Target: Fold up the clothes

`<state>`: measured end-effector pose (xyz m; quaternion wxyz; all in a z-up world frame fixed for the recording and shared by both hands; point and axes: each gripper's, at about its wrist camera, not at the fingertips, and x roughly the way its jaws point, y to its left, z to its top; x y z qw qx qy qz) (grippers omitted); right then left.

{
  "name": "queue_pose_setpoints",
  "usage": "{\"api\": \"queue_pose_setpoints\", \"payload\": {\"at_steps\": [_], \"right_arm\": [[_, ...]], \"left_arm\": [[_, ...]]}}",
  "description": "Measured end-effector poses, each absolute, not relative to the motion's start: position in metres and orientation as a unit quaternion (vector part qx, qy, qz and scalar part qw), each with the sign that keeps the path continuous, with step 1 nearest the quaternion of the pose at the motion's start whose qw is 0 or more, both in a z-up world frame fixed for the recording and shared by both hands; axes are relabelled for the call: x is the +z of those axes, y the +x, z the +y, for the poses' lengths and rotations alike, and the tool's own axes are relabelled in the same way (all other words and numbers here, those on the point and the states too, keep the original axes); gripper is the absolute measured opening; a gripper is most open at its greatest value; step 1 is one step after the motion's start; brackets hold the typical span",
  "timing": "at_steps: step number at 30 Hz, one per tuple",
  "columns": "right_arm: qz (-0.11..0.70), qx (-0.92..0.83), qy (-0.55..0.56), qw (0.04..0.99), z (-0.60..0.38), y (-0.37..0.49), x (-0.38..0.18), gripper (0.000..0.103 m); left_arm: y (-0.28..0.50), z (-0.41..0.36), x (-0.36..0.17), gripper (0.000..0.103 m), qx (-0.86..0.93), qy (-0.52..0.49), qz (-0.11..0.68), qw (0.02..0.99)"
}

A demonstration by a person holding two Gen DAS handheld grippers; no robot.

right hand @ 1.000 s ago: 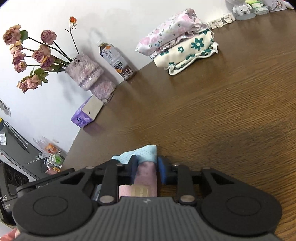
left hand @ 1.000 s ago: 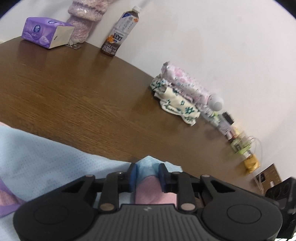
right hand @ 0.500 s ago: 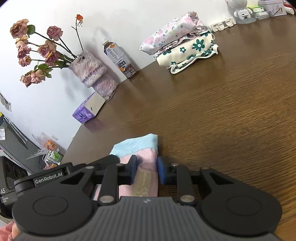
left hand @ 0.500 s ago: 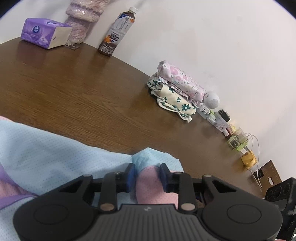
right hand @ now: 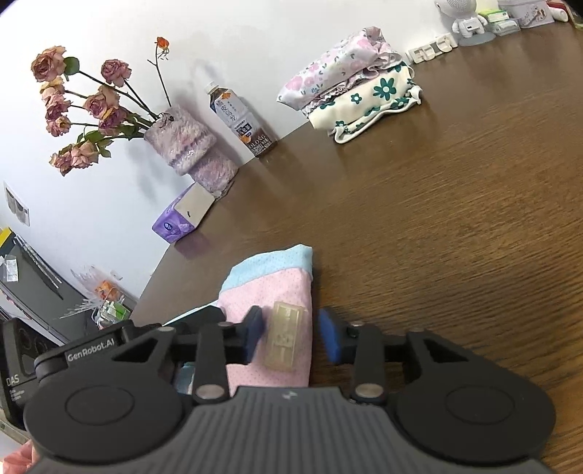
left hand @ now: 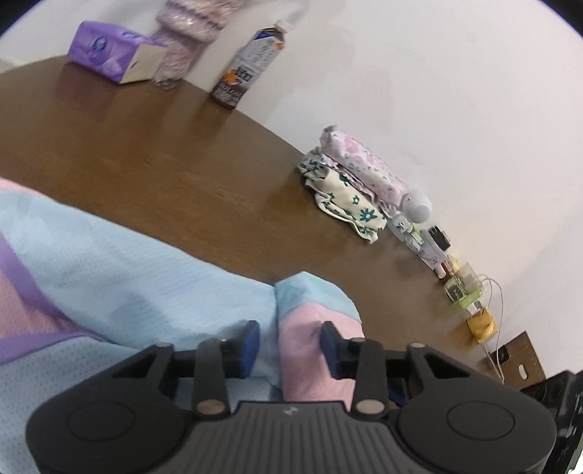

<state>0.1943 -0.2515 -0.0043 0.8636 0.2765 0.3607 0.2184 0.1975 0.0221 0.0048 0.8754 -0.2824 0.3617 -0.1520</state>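
Item: garment (left hand: 145, 277), mesh fabric in light blue and pink with purple banding, lying on a brown wooden desk (left hand: 145, 164). In the left wrist view it fills the 7 to 9 o'clock area. One bunched corner rises at 6 o'clock into the left gripper (left hand: 290, 337), whose jaws are clamped on that pink-and-blue fold. Right gripper (right hand: 290, 331): the jaws have just been opening and stand apart. A folded pink edge of the garment lies between them, with bare desk showing between cloth and the 3 o'clock pad. A pale rectangular label (right hand: 284, 337) sits on the pink cloth between the pads. Other holdings, right wrist view: stack of folded clothes (right hand: 349, 87) at 1 o'clock by the wall, pink floral piece atop a cream piece with green flowers. Tea bottle (right hand: 240, 120) upright at 11 o'clock. Fuzzy lilac vase (right hand: 189, 153) just beside it, holding dried roses (right hand: 83, 105). Purple tissue box (right hand: 182, 218) near the vase foot at 10 o'clock. Small white figurine (right hand: 462, 14) at the far desk edge, 1 o'clock, with small oddments alongside, too small to identify. A fingertip (right hand: 18, 457) shows at 7 o'clock.
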Motion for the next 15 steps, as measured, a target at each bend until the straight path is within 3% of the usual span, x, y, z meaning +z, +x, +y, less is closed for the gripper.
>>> {"api": "queue_pose_setpoints", "payload": {"at_steps": [2, 5, 7, 9, 15], "right_arm": [[0.361, 0.221, 0.274, 0.863, -0.250, 0.194, -0.005, 0.024], [0.361, 0.222, 0.269, 0.865, -0.248, 0.194, -0.005, 0.024], [0.360, 0.219, 0.269, 0.866, -0.249, 0.193, -0.004, 0.033], [0.348, 0.215, 0.270, 0.872, -0.251, 0.187, 0.001, 0.040], [0.346, 0.221, 0.275, 0.869, -0.257, 0.169, 0.001, 0.042]], "left_arm": [[0.197, 0.021, 0.004, 0.024, -0.158, -0.279, 0.363, 0.875], [0.197, 0.021, 0.003, 0.024, -0.154, -0.278, 0.363, 0.876], [0.192, 0.024, 0.005, 0.026, -0.145, -0.282, 0.357, 0.878], [0.184, 0.025, 0.008, 0.036, -0.149, -0.282, 0.352, 0.880], [0.168, 0.018, 0.005, 0.037, -0.163, -0.270, 0.358, 0.879]]}}
